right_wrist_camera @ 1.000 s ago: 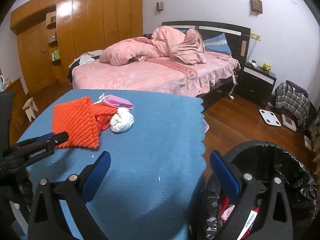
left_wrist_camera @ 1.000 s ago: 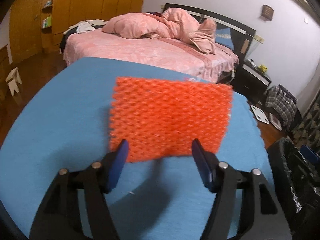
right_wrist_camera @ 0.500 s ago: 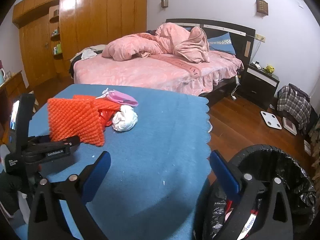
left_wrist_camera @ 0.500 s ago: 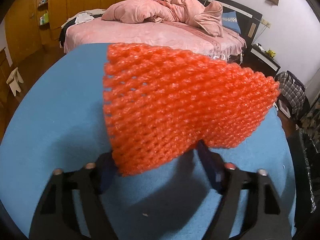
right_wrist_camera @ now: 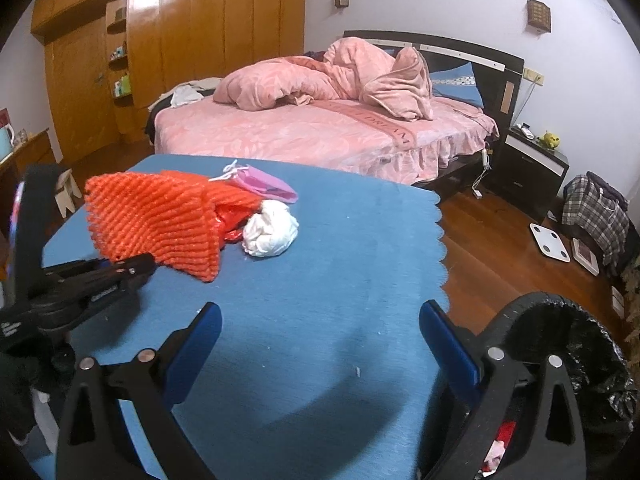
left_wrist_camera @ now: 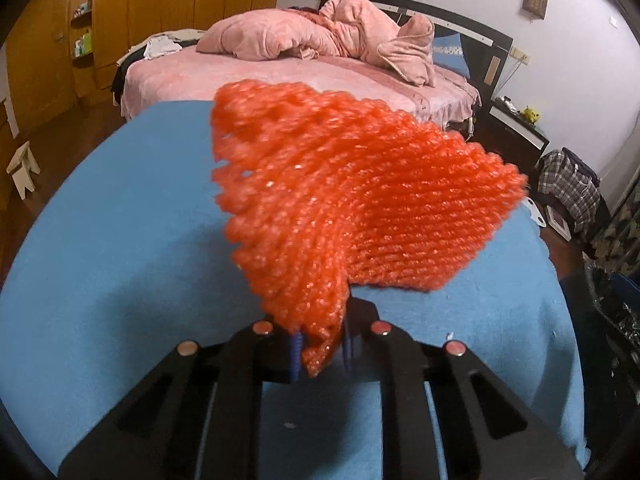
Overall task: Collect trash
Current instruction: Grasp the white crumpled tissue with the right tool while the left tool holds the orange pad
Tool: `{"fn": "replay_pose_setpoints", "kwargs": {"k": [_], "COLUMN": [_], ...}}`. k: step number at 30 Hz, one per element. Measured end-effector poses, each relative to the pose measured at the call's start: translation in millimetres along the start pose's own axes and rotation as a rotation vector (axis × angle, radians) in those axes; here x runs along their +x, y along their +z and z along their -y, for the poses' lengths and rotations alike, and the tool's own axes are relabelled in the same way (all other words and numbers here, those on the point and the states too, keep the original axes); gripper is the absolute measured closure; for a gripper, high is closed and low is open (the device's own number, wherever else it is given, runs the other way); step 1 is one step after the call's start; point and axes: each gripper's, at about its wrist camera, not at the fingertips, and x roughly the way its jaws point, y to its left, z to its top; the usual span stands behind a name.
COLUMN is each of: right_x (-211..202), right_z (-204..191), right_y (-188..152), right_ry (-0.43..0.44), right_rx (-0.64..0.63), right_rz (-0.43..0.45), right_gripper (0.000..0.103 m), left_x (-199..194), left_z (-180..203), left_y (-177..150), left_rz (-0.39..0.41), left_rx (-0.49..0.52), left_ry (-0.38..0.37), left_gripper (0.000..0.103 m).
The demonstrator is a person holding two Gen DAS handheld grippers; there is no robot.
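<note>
Your left gripper is closing its jaws on the near corner of the orange foam mesh sleeve, which is fanning away from them over the blue table cover. Your right gripper is hanging wide open with nothing between its pads. The black-lined trash bin is sitting off the table's right edge, nearer your right hand. Counting loose trash: one mesh sleeve, one white crumpled wad, one red wrapper, one pink pouch.

orange foam net | blue tablecloth | white wad | black bin
</note>
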Motion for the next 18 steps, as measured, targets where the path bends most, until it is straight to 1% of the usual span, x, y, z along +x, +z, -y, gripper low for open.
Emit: {"fn": "replay_pose_setpoints", "kwargs": {"k": [3,9,14,18], "right_x": [6.4,30.4,56.5,74.9], "right_z": [-1.1,-2.8,-9.6,-14.5], "right_y": [3.6,12.9,20.1,28.8], "right_ry": [0.008,0.027,0.016,0.015], "right_rx": [0.011,0.076,0.071,0.073], "right_rz": [-0.003,-0.022,-0.042,-0.048], "right_gripper": [0.006,0.007,0.012,0.015], "left_x": [-12.0,-31.8,-27.5,-22.4], "left_z": [-11.1,-46.8,-63.6,-60.8], "left_y": [-5.3,-17.5,-20.9,-16.0], "left_rz": [0.018,0.033,0.010,0.007], "left_rx": [-0.008,-0.079,-0.119,-0.107], "left_ry": [0.013,0.049,0.062,0.065], "left_gripper": [0.089,0.089,0.089,0.089]}}
